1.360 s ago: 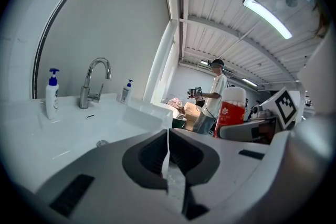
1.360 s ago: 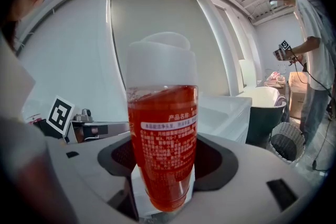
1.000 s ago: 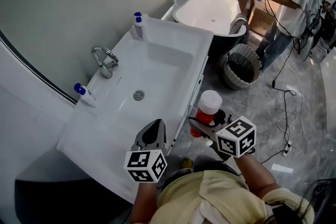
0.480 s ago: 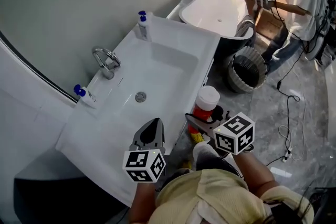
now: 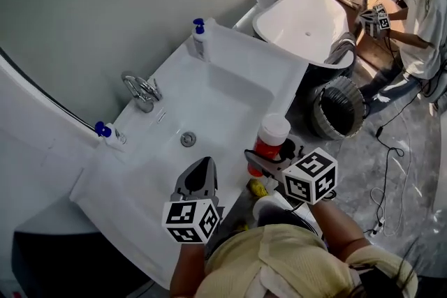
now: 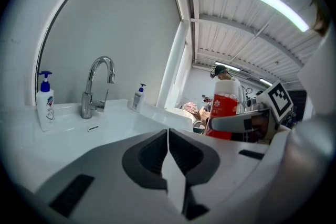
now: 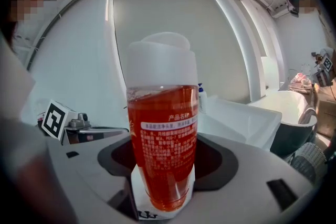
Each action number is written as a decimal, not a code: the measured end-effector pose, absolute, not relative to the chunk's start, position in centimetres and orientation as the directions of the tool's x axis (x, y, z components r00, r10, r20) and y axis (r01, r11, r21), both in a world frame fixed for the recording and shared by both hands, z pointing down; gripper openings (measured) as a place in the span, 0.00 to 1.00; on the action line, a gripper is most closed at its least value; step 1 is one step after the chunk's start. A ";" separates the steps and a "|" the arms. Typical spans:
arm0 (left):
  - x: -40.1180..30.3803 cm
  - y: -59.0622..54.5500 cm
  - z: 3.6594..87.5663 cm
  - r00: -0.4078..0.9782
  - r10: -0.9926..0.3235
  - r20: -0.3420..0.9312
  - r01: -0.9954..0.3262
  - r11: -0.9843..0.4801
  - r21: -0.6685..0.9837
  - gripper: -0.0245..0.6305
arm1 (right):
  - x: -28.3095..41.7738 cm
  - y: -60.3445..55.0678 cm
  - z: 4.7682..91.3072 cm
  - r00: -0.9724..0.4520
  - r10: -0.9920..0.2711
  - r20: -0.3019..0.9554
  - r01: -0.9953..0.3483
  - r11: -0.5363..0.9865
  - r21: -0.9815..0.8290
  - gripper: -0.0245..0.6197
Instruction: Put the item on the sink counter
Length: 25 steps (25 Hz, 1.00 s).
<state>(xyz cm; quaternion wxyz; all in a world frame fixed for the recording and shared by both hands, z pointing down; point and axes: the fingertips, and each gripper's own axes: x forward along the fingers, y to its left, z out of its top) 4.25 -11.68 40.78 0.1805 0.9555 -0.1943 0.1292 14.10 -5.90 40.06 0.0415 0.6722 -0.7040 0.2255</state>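
- Carrying step: the fingers of your right gripper [image 5: 255, 165] clamp the red bottle [image 5: 271, 139], just beside the table [image 5: 115, 181] front edge.
- The left gripper [image 6: 168, 148] fingers are closed on nothing.
- Next, I think, bring the bottle over the table and lower it upright.

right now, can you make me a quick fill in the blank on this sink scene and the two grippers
The right gripper is shut on a bottle whose cap is ____.
The left gripper has its jaws ____, with nothing between them.
The far soap dispenser and the near soap dispenser both have ____ pumps.
The faucet stands ____ the two of them.
Missing words: white; shut; blue; between.
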 end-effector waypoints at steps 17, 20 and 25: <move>8.7 -17.4 41.0 0.827 -0.459 0.325 -0.549 -0.784 0.290 0.10 | 19.3 -14.8 40.2 -0.258 -0.901 0.348 -0.949 0.169 -0.267 0.50; 8.9 -18.4 41.1 0.810 -0.486 0.327 -0.576 -0.765 0.289 0.10 | 19.5 -16.3 40.3 -0.293 -0.890 0.350 -0.942 0.205 -0.266 0.50; 8.9 -20.2 41.2 0.773 -0.545 0.325 -0.629 -0.723 0.285 0.10 | 19.5 -19.1 40.3 -0.359 -0.866 0.348 -0.923 0.273 -0.272 0.50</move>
